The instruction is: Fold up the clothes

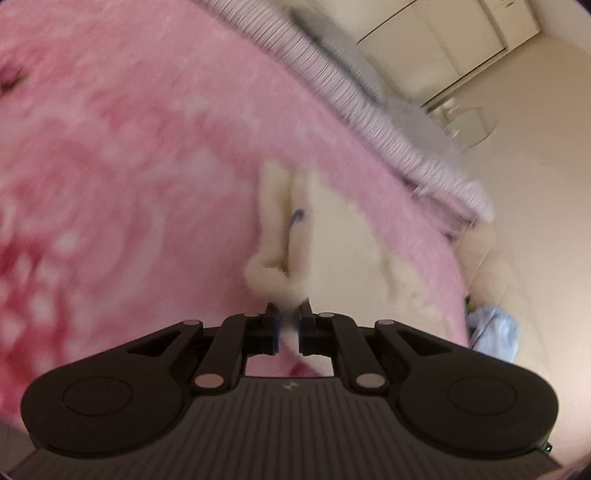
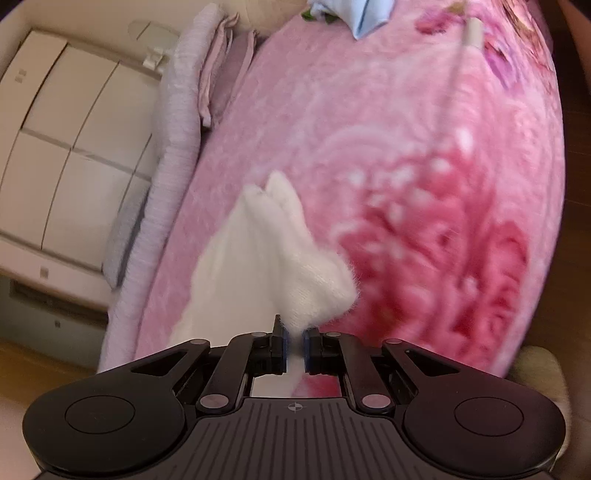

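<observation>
Now both the left tool [image 1: 289, 325] and right tool [image 2: 294, 345] pinch the white garment [image 2: 273, 258].

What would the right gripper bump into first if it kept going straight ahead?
The right gripper is already pinching the fluffy white garment, so that comes first; past it probably lies the pink blanket.

Matte black grippers [image 1: 289, 325] [image 2: 294, 343] (blue-padded fingers [image 1: 276, 325])

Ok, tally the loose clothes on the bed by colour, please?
White: 1, the fluffy white garment pinched by the left gripper and right gripper.
Light blue: 1, the crumpled light blue cloth on the pink floral blanket.
Total: 2
</observation>
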`<control>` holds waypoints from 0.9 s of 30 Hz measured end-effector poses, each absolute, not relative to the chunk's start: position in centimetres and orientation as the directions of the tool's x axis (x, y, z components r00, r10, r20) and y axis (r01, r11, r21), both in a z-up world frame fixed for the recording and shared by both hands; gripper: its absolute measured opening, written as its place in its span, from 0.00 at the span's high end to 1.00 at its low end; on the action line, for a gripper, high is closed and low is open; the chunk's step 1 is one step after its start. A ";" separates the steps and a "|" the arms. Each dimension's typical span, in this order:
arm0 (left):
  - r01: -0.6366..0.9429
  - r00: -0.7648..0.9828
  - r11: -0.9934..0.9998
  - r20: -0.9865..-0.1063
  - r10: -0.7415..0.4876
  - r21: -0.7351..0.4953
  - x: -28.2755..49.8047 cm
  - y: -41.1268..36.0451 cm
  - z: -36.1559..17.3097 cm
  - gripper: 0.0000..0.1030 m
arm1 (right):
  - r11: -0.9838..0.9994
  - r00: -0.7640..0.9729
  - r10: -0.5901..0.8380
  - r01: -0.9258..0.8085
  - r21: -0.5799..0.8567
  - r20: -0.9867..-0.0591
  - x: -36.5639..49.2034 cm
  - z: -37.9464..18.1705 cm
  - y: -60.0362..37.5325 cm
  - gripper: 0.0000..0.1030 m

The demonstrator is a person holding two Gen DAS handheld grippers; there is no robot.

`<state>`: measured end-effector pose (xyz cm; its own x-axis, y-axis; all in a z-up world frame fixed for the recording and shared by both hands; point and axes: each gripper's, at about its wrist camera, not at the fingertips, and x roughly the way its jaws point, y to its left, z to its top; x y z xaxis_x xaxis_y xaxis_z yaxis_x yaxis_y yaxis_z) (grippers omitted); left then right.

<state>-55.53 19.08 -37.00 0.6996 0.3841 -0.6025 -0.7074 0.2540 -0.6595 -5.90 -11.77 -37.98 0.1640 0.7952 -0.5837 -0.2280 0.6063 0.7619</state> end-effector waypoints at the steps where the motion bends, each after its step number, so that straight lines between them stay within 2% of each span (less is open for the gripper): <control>1: -0.726 0.681 0.244 -0.625 0.380 -0.643 -55.7 18.9 -37.4 0.94 | 0.611 0.159 0.792 -0.217 0.761 -0.590 -5.9 -38.3 -12.2 0.92; 4: -0.741 0.665 0.231 -0.644 0.379 -0.630 -56.4 19.0 -37.4 0.91 | 0.611 0.147 0.791 -0.189 0.768 -0.593 -6.0 -38.9 -13.5 0.88; 8: -0.779 0.627 0.319 -0.653 0.425 -0.540 -56.4 18.9 -34.3 0.90 | 0.634 0.177 0.773 -0.256 0.730 -0.610 -6.4 -37.4 -13.8 0.78; 11: -0.794 0.607 0.392 -0.641 0.469 -0.465 -56.5 18.2 -32.0 0.90 | 0.663 0.230 0.747 -0.340 0.667 -0.624 -6.9 -35.9 -13.8 0.77; 18: -0.755 0.651 0.453 -0.626 0.430 -0.474 -53.9 18.0 -31.7 0.90 | 0.682 0.342 0.721 -0.502 0.532 -0.602 -6.9 -33.2 -13.0 0.76; 22: -0.736 0.667 0.474 -0.637 0.386 -0.483 -51.2 18.1 -32.7 0.90 | 0.696 0.279 0.712 -0.403 0.595 -0.644 -5.7 -34.8 -12.8 0.76; 25: -0.730 0.666 0.502 -0.650 0.366 -0.464 -49.7 17.9 -32.9 0.90 | 0.677 0.248 0.734 -0.349 0.648 -0.633 -6.2 -35.8 -13.8 0.76; 27: -0.728 0.658 0.524 -0.666 0.351 -0.443 -49.0 17.5 -33.2 0.89 | 0.658 0.218 0.751 -0.324 0.680 -0.623 -6.6 -36.4 -14.4 0.70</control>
